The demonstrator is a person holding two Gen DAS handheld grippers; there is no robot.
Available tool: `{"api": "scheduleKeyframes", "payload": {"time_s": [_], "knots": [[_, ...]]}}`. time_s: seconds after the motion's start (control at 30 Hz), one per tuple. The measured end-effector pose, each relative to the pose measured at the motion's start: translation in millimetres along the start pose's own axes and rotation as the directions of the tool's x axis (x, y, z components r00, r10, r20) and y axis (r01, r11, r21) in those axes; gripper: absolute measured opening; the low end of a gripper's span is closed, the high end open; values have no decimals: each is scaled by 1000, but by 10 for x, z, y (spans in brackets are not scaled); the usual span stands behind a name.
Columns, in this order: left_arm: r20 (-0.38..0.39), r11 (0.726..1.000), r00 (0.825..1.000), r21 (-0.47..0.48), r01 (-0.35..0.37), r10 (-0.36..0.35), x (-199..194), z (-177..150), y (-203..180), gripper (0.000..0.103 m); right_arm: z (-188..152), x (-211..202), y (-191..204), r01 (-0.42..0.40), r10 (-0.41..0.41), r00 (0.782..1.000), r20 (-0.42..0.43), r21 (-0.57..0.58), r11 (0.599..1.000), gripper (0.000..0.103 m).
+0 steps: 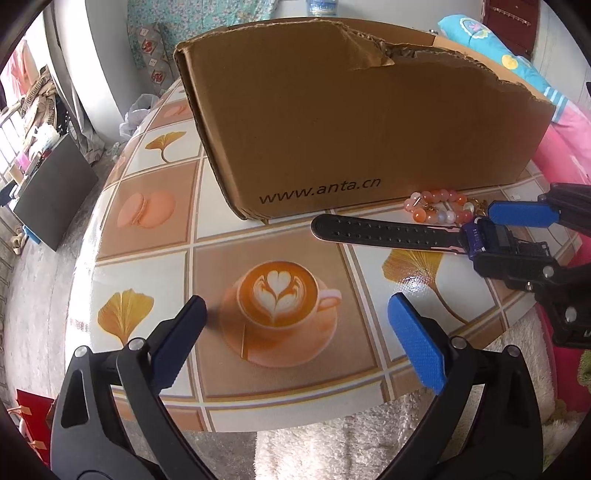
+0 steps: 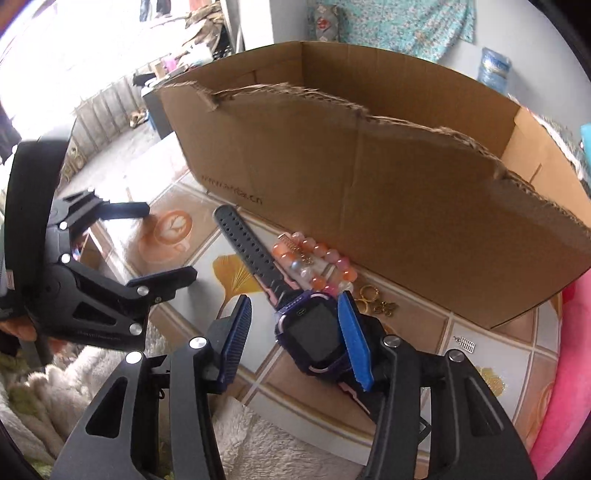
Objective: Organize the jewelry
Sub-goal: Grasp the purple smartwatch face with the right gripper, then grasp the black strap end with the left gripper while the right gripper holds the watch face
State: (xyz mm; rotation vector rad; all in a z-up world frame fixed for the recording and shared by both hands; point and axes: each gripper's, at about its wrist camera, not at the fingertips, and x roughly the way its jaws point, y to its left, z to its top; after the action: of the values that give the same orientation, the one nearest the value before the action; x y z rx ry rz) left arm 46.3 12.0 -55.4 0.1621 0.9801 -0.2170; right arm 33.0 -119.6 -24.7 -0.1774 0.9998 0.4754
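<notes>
A round tabletop [image 1: 166, 236] carries a glossy cloth printed in squares of orange and white. The printed squares show a latte cup on a saucer [image 1: 280, 306] near the front edge, a peach macaron [image 1: 146, 208] toward the left edge, and yellow ginkgo leaves [image 1: 125, 308]. Beyond the left edge, on the grey floor, stands a dark flat-topped cabinet [image 1: 51, 192], with a crumpled white plastic bag [image 1: 138, 112] farther back. A white fluffy blanket [image 1: 332, 443] lies below the front edge. Past the right edge lies bright pink bedding [image 1: 569, 144], with a turquoise flowered cushion [image 1: 491, 48] behind it. A teal floral cloth [image 2: 402, 26] hangs at the back wall.
</notes>
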Motion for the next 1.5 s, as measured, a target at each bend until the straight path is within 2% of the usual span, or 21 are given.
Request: {"api": "scheduleKeyframes", "payload": {"time_s": [0.13,0.27,0.37,0.53,0.6,0.67,0.73,0.77,0.83,0.87,0.93,1.0,1.17,1.3,1.43,1.5], "knots": [[12,1000,1000,-7,11,-11,-23,-25,-10,95,-30,-21,62,-12,12,1000,-3,-23,1000,45],[46,1000,999,5,20,-20,-67,-105,-60,96,-33,-84,-1,24,-24,999,25,-11,1000,45],[38,999,999,6,31,-31,-61,-104,-40,96,-8,-49,-76,41,-41,999,24,0,999,45],[40,999,999,6,32,-33,-95,-118,-27,95,1,17,-17,47,-46,999,16,-59,997,45],[63,998,996,-14,63,-62,-138,-126,9,94,-24,8,7,36,-35,999,16,-74,997,44],[96,988,987,-67,139,-132,-205,-143,95,94,-51,-12,52,27,-25,1000,19,-88,996,43],[120,975,976,-102,196,-184,-245,-129,157,87,-82,-33,79,25,-22,1000,21,-107,994,42],[132,970,970,-110,219,-204,-265,-121,189,79,-101,-46,95,26,-23,999,22,-118,993,42],[147,958,959,-118,262,-244,-284,-92,210,73,-135,-71,114,24,-21,999,24,-136,990,42],[156,952,952,-117,283,-264,-288,-76,215,65,-157,-80,128,24,-20,999,26,-143,989,42],[170,940,939,-118,321,-299,-272,-22,240,61,-186,-86,167,35,-31,999,31,-159,987,42],[169,933,934,-125,338,-316,-239,25,212,52,-203,-98,197,44,-39,999,36,-173,984,42],[138,925,934,-153,349,-329,-40,183,216,50,-239,-126,190,46,-39,998,48,-168,985,42],[130,914,925,-156,375,-357,20,227,134,50,-248,-110,193,44,-35,998,59,-164,985,42],[135,921,931,-152,358,-339,67,268,82,50,-250,-74,157,41,-30,997,67,-159,986,42],[134,909,922,-170,381,-362,82,272,109,50,-268,-57,137,36,-26,998,65,-155,987,42]]}}
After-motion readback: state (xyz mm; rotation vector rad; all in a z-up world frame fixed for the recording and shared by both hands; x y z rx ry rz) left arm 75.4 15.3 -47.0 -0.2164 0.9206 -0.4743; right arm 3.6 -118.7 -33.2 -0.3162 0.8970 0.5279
